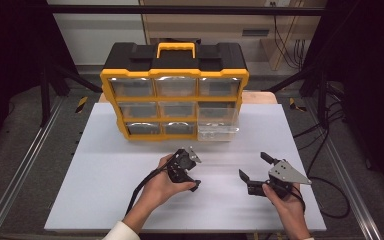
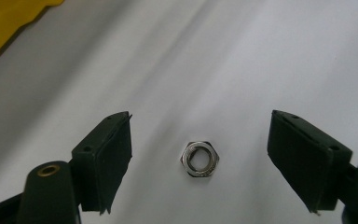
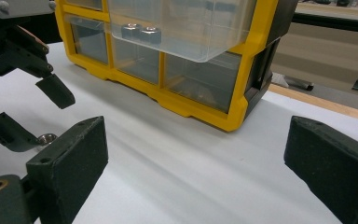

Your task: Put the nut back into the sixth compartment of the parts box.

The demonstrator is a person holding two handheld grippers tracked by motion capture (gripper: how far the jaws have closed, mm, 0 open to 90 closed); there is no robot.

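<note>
The left gripper [image 2: 200, 158] spreads its jaws wide over the white table [image 2: 261, 56], a steel hex nut [image 2: 199, 159] lying flat between the pads, touching neither; the right gripper [image 3: 196, 172] is also wide, empty, facing the yellow organizer [image 3: 200, 93]

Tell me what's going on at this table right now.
A person holds a black two-jaw gripper in each hand over a white table. The left gripper is open, its jaws either side of a small silver hex nut lying on the table, not yet gripped. The right gripper is open and holds nothing. Behind stands a yellow-and-black drawer organizer, one clear plastic drawer pulled out with two nuts inside.
</note>
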